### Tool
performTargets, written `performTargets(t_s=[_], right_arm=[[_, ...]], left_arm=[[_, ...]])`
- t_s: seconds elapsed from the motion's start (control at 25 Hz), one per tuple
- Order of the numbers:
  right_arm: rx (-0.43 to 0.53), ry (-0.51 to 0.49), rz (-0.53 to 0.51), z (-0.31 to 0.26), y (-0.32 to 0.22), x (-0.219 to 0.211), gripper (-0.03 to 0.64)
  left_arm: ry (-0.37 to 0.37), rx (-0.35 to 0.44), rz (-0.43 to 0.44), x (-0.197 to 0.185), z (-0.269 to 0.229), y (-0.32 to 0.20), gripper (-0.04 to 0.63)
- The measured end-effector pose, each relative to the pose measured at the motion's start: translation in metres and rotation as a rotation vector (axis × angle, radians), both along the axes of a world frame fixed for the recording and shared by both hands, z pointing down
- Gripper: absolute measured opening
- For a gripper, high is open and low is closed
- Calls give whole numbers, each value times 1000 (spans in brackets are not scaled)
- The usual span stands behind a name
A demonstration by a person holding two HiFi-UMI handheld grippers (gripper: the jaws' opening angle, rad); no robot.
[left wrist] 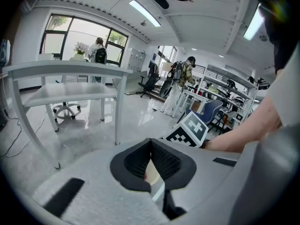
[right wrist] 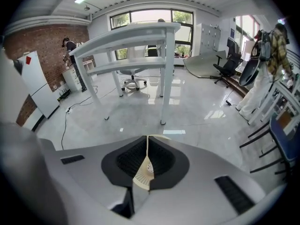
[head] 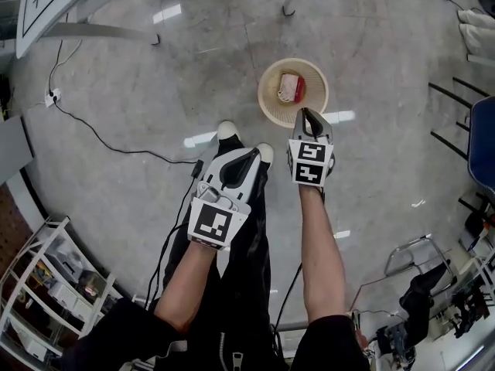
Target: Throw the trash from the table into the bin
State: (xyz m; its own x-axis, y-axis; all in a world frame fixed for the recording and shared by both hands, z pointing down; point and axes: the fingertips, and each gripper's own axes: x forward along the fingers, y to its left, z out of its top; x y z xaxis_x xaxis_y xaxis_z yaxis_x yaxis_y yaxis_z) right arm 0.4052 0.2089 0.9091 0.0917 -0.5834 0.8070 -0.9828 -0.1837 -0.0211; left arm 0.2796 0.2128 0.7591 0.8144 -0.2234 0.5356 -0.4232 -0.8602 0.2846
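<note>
**Q.** What is shown, from the largest element down?

**A.** A polished grey floor (head: 139,76) is seen from above. A white counter (right wrist: 136,34) is seen from below its top in both gripper views, so what lies on it cannot be told. A round beige bin (head: 268,103) is stood on the floor in front of the counter, just ahead of the feet (head: 227,131).

**Q.** How are the grippers held?

**A.** The left gripper (head: 246,157) is held over the feet, beside the bin and clear of it. Its jaws are brought together at the tips. Nothing is seen clamped; only a pale sliver shows in the slit behind the tips, and it cannot be identified. The right gripper (head: 308,114) is held at the near rim of the bin. Its jaws are likewise together and empty, and the slatted bin is glimpsed through the slit beneath them.

**Q.** Where is the trash, and how much of the task is done?

**A.** The trash (head: 291,88), a crumpled red and white piece, is seen lying inside the bin. That piece is judged to be disposed of. Whether more is left on the counter is not shown. If some is left, a return to the counter would be needed; if none is, the task may be taken as complete.
</note>
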Motion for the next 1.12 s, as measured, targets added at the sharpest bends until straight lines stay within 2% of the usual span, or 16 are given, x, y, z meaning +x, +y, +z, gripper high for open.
performTargets(t_s=[0.32, 0.52, 0.72, 0.92, 1.12], right_arm=[[93, -13, 34, -92, 10, -8, 20], [211, -12, 3, -176, 4, -21, 19], [316, -10, -35, -263, 6, -39, 17], [406, -6, -52, -343, 25, -54, 12], [502, -4, -91, -419, 42, -72, 11]], left_arm=[[42, 76, 21, 3, -79, 0, 6], [92, 134, 23, 10, -141, -13, 6], [107, 186, 30, 10, -193, -21, 6], [141, 239, 58, 2, -238, -15, 6], [157, 283, 39, -4, -281, -22, 6]])
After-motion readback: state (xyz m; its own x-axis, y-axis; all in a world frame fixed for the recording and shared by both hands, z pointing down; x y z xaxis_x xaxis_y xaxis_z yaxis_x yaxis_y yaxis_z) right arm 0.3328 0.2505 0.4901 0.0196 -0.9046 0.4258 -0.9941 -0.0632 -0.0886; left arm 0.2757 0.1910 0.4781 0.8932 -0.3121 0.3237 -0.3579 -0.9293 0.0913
